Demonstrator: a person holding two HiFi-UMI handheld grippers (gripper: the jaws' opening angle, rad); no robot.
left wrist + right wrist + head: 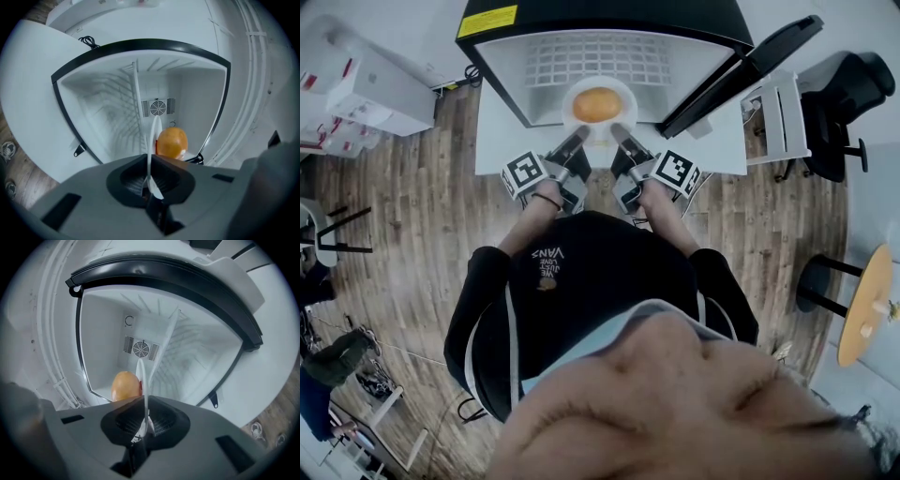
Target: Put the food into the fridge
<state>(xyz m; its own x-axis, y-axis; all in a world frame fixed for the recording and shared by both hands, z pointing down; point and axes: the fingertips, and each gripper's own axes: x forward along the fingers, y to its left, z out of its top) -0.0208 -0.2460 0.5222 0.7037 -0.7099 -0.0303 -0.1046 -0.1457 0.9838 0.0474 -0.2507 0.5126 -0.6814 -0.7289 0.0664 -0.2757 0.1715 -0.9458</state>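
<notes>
An orange bun-like food (596,104) lies on a white plate (574,94), held at the mouth of the open fridge (609,56). My left gripper (575,141) is shut on the plate's left rim, my right gripper (620,137) on its right rim. In the left gripper view the plate (153,140) shows edge-on between the jaws, the food (171,143) to its right. From the right gripper the plate's edge (143,380) rises between the jaws, with the food (125,386) to its left. A wire shelf (600,58) sits inside the fridge.
The fridge door (741,70) stands open to the right. The fridge rests on a white table (502,131). A black chair (844,103) is at the far right, white boxes (366,94) at the left. The fridge's back wall carries a fan grille (158,107).
</notes>
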